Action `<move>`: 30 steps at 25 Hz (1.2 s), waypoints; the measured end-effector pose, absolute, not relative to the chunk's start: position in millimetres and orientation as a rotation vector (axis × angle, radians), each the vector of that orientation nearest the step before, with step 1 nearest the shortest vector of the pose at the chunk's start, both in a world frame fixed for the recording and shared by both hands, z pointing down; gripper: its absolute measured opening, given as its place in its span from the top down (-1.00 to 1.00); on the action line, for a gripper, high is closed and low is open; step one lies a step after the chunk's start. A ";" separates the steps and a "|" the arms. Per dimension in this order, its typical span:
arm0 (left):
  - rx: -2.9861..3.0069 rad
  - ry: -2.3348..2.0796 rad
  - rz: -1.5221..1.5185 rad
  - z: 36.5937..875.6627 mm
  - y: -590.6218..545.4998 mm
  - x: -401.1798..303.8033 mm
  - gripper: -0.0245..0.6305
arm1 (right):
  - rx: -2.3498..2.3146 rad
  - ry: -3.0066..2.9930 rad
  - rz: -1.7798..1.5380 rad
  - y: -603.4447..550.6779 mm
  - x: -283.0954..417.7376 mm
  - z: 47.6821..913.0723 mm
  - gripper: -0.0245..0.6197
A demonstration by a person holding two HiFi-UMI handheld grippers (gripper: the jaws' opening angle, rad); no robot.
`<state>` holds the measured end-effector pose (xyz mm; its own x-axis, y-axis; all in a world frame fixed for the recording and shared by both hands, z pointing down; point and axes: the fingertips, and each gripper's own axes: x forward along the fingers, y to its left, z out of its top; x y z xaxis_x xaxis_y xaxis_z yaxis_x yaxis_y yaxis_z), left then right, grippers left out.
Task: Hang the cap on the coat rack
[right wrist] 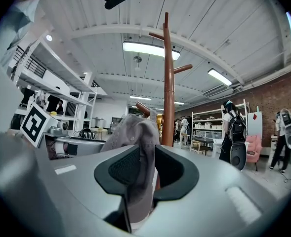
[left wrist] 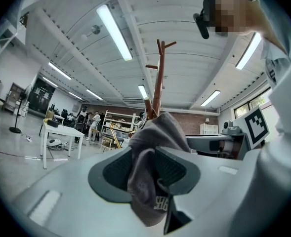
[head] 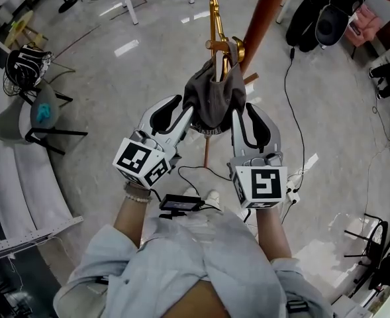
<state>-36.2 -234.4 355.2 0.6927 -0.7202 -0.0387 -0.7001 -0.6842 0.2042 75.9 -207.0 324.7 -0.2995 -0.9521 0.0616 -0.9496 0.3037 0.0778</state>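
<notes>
A grey cap [head: 214, 95] is draped over a peg of the wooden coat rack [head: 214, 25], with both grippers at its lower edge. My left gripper [head: 185, 109] is at the cap's left side. In the left gripper view a fold of the cap [left wrist: 147, 181] hangs loosely between the jaws, which stand apart. My right gripper [head: 241, 111] is at the cap's right side, and there the pads pinch the cap's fabric [right wrist: 145, 157]. The rack's pole [right wrist: 168, 83] rises just behind the cap. Both grippers point level.
A brown bar [head: 267, 18] slants past the rack at upper right. A black cable [head: 294, 111] trails over the shiny floor. A chair [head: 39, 114] and a long white bench [head: 29, 184] are at the left. Black bags [head: 320, 15] lie at the upper right.
</notes>
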 end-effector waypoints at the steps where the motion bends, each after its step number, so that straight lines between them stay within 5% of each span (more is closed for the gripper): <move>1: 2.727 -1.164 -0.180 353.2 -232.8 -38.0 0.57 | 1.790 -2.461 -0.048 -205.3 75.7 323.1 0.65; 19: 2.818 -1.184 -0.299 293.6 -184.1 -28.0 0.58 | 1.791 -2.578 -0.140 -166.6 88.2 285.1 0.69; 30: 2.828 -1.151 -0.360 275.7 -161.3 -11.8 0.80 | 1.860 -2.574 -0.182 -141.1 113.4 268.1 0.88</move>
<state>-11.8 -161.3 275.7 0.6926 -0.6958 -0.1903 -0.6801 -0.7178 0.1492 113.4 -141.1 268.1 -0.3156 -0.9438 -0.0984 -0.9482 0.3098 0.0698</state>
